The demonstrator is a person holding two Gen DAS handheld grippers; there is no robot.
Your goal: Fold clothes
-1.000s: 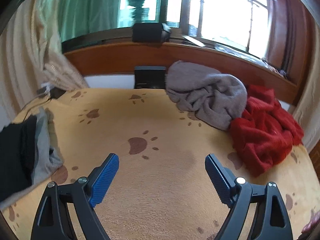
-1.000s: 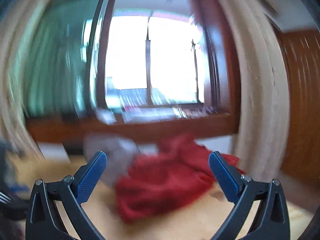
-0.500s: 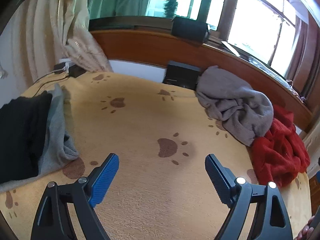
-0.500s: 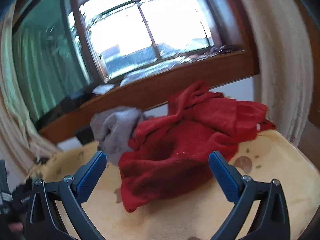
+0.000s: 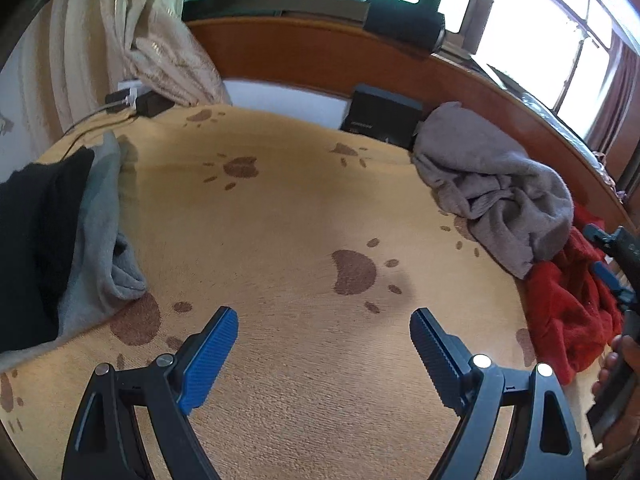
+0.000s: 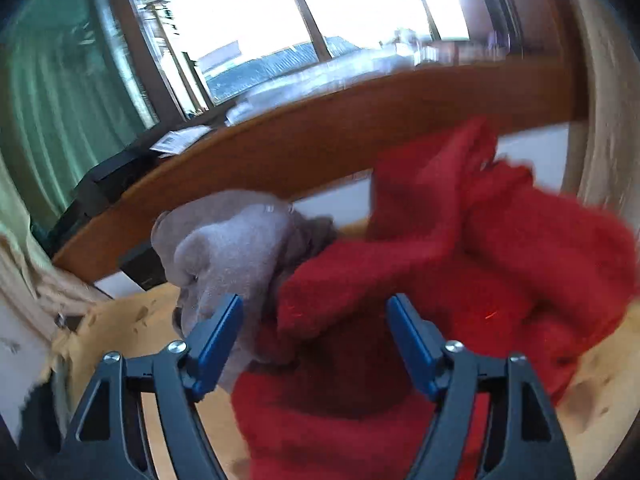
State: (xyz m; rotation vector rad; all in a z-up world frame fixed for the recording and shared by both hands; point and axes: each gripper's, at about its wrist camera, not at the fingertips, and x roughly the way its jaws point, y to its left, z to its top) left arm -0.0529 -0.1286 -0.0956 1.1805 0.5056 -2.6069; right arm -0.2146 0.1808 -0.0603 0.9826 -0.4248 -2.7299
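A crumpled red garment [image 6: 460, 280] lies at the right end of the tan paw-print bed cover [image 5: 280, 240]; it also shows in the left wrist view [image 5: 568, 304]. A crumpled grey garment [image 5: 500, 184] lies just left of it, and shows in the right wrist view [image 6: 236, 252]. My right gripper [image 6: 314, 320] is open, its jaws either side of a red fold, close over it. My left gripper [image 5: 324, 336] is open and empty above the bare middle of the cover.
Folded black and grey clothes [image 5: 60, 232] are stacked at the left edge. A wooden headboard ledge [image 5: 320, 56] and windows run along the back. A black box [image 5: 380, 120] stands against the wall. Beige curtains [image 5: 132, 36] hang at the far left.
My right gripper has moved down and forward onto the red garment, which now fills its view. My left gripper's view has swung slightly left; the right gripper now shows at its right edge.
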